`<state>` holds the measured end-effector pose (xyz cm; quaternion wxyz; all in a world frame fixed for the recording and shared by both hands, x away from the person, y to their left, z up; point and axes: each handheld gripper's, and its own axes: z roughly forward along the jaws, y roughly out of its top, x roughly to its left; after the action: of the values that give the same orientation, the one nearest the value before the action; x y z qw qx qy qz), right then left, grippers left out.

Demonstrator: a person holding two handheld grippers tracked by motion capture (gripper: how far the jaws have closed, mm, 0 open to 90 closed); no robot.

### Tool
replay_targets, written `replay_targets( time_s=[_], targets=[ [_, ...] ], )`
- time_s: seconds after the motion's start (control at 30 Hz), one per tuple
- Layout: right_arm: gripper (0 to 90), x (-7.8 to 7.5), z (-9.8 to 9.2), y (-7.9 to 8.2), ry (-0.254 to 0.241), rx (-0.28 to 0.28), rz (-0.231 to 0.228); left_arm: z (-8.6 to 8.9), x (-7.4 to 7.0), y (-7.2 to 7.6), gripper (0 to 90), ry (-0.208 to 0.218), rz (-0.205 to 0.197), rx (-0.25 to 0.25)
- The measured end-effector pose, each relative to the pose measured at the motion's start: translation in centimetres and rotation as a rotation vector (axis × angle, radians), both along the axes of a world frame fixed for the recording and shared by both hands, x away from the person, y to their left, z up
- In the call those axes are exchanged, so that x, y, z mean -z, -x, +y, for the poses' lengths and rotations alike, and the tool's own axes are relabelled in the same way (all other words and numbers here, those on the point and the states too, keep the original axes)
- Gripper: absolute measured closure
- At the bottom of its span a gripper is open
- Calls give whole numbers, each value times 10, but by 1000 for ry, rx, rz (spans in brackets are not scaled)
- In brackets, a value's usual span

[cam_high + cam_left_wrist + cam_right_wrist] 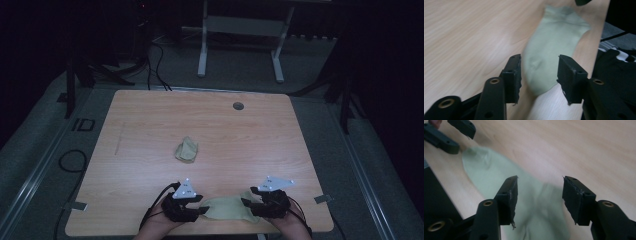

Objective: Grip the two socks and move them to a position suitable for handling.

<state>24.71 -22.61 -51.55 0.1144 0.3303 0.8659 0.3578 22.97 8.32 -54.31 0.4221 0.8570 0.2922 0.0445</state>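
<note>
Flat sock [227, 208] at near edge, both grippers [186, 207] [265, 204] wide open at its ends: close squarely on fabric before you lift.

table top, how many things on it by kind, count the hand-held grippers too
pale green socks: 2, a flat sock at the near edge and a crumpled sock mid-table
hand-held grippers: 2, left hand-held gripper and right hand-held gripper
total: 4
</note>
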Motion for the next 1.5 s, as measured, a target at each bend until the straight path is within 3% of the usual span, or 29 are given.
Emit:
replay_targets(
  time_s=[0.1,0.27,0.4,0.63,0.93,1.03,1.13,1.27,1.43,1.5],
  targets=[
    [413,-4,8,-15,4,-6,11,14,-1,1,467,9,-6,-43],
    [390,-7,24,-43,6,-15,28,38,2,4,466,4,-34,-90],
    [360,-10,40,-62,27,-25,32,57,7,7,466,10,-33,-147],
    [349,-20,75,-97,21,-41,28,78,19,11,436,-2,-12,-217],
    [389,-19,135,-131,48,-84,27,82,24,15,418,8,-6,-222],
    [398,-14,155,-142,55,-82,53,84,24,16,418,12,-4,-226],
    [398,-7,174,-155,67,-72,69,86,25,17,418,18,-2,-228],
    [377,2,194,-169,116,-43,55,86,27,17,397,20,1,-224],
    [346,14,209,-183,146,-12,63,88,27,16,396,24,2,-226],
    [339,21,216,-185,180,-14,61,88,27,16,396,22,-1,-226]
  ],
)
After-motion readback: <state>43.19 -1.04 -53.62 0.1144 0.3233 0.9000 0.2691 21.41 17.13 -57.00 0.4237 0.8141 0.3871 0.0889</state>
